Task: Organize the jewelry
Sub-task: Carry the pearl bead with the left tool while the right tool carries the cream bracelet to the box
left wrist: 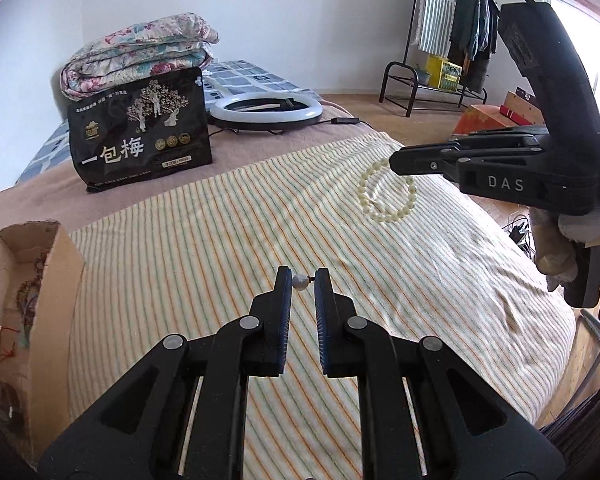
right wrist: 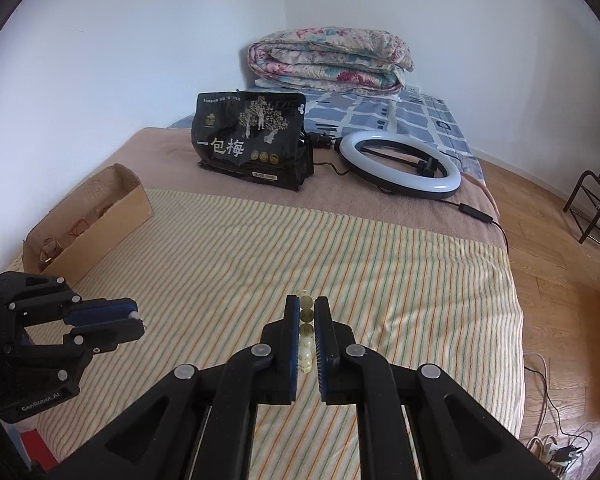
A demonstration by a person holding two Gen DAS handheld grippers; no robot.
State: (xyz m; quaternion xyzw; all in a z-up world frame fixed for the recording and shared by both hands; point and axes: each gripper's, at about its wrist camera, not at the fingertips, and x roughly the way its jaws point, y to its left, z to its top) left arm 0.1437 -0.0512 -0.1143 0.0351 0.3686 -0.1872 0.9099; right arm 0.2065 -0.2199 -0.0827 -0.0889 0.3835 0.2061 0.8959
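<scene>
Both the left gripper (left wrist: 303, 276) and right gripper (right wrist: 306, 304) are built from matte black plastic linkages pinned with round silver rivets, fingers (left wrist: 325, 312) are faced with ribbed blue pads, "DAS" and "GenRobot.AI" are printed in white, and a white glove (left wrist: 588, 232) is worn.

A cream towel (right wrist: 340, 248) with thin green and orange stripes covers a dusty-pink blanket (right wrist: 168, 148). Beyond the towel stand a black pouch (right wrist: 252, 140) with white characters and pale trees, a white ring light (right wrist: 400, 164) and a pink floral quilt (right wrist: 328, 60). On the towel a pale cream bead bracelet (left wrist: 384, 192) lies under the black right gripper (left wrist: 396, 162), and left of it sits a brown cardboard box (right wrist: 88, 220).
</scene>
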